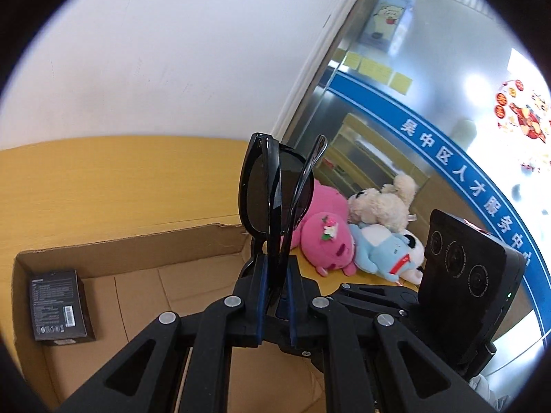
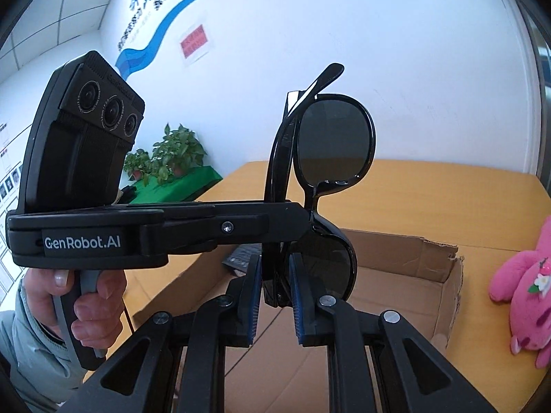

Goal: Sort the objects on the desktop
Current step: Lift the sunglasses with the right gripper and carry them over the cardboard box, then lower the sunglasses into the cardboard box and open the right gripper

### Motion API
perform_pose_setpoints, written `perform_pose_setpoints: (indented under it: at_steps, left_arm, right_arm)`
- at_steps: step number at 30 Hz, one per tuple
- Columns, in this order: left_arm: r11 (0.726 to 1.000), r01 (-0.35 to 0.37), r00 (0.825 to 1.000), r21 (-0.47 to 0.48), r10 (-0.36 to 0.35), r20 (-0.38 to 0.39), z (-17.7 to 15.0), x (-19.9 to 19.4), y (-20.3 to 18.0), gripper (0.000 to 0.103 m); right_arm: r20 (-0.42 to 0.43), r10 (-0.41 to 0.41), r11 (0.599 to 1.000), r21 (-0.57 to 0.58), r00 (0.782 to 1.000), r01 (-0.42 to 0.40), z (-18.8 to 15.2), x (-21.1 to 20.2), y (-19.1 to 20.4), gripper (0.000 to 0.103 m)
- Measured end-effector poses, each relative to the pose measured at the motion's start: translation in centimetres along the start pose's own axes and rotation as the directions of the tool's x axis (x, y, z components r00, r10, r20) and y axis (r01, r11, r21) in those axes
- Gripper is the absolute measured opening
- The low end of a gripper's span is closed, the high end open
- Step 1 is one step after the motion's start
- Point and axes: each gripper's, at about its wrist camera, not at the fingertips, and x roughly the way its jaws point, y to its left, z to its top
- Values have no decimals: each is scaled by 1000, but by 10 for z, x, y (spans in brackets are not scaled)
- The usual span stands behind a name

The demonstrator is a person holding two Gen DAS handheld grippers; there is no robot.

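1. Both grippers are clamped on one pair of black sunglasses (image 1: pixel 272 186): the left gripper (image 1: pixel 274 296) has its jaws closed on the folded frame, and the right gripper (image 2: pixel 273 285) grips the other end.
2. The sunglasses are held upright in the air above an open cardboard box (image 1: pixel 144 244) on the yellow tabletop (image 1: pixel 103 186).
3. A small black carton (image 1: pixel 60 309) lies in the box's near left corner.
4. Plush toys (image 1: pixel 361 234) are piled to the right of the box.
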Motion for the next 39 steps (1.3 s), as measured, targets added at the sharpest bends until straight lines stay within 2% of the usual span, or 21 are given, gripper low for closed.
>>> perform_pose_setpoints:
  at_steps: [7,12,15,20,25,28,30,32,33,34,36,37,38,39]
  left_arm:
    - [992,-6,995,-123,-7,-102,1,73,48,8]
    - [980,-22,976,-195,-21,-218,-14,131,76,8]
    - [967,-25,960,-255,-48,-276,-25,159,91,8]
    - [934,-43,933,-354,-89,-348,-43,190,113,8]
    - [911,-40,918,-410,-128,-374,-51,202,121,9]
    - [904,-74,918,-422,-103,-383,-52,204,122,10]
    - [905,-85,916,-416,-93,-391,-53,200,119,10]
    - [922,-100,918,-375,-59,-391,-49,189,109,12]
    - [932,-105,923,-347,-39,-384,-45,183,103,12]
    - [942,-104,929,-319,-23,-369,-41,174,95,12]
    - [965,-102,950,-242,22,-312,-31,142,75,12]
    - [972,-107,958,-210,44,-282,-27,126,66,12]
    - [979,-109,971,-171,69,-228,-23,101,52,17]
    - [982,-108,979,-153,79,-186,-21,82,43,20]
  right_arm:
    - [-97,12,994,109,995,-1,2,57,-60,15]
    - [-218,58,972,234,974,-6,-20,102,-109,15]
    - [-292,84,947,320,953,14,-34,123,-136,15]
    - [-432,100,912,401,896,92,-53,153,-162,15]
    - [-500,65,913,379,863,151,-57,163,-164,18]
    - [-523,43,918,356,851,173,-59,165,-158,19]
    - [-515,34,916,358,856,179,-59,162,-154,31]
    - [-510,-7,923,327,860,202,-58,154,-146,55]
    - [-505,-22,928,312,863,206,-57,153,-146,57]
    - [-501,-34,932,296,865,208,-56,149,-141,61]
    - [-484,-68,949,237,872,206,-53,128,-112,74]
    - [-475,-98,955,202,874,217,-53,121,-105,89]
    - [-454,-165,956,144,876,254,-53,107,-91,96]
    - [-433,-203,954,114,878,277,-51,98,-86,97]
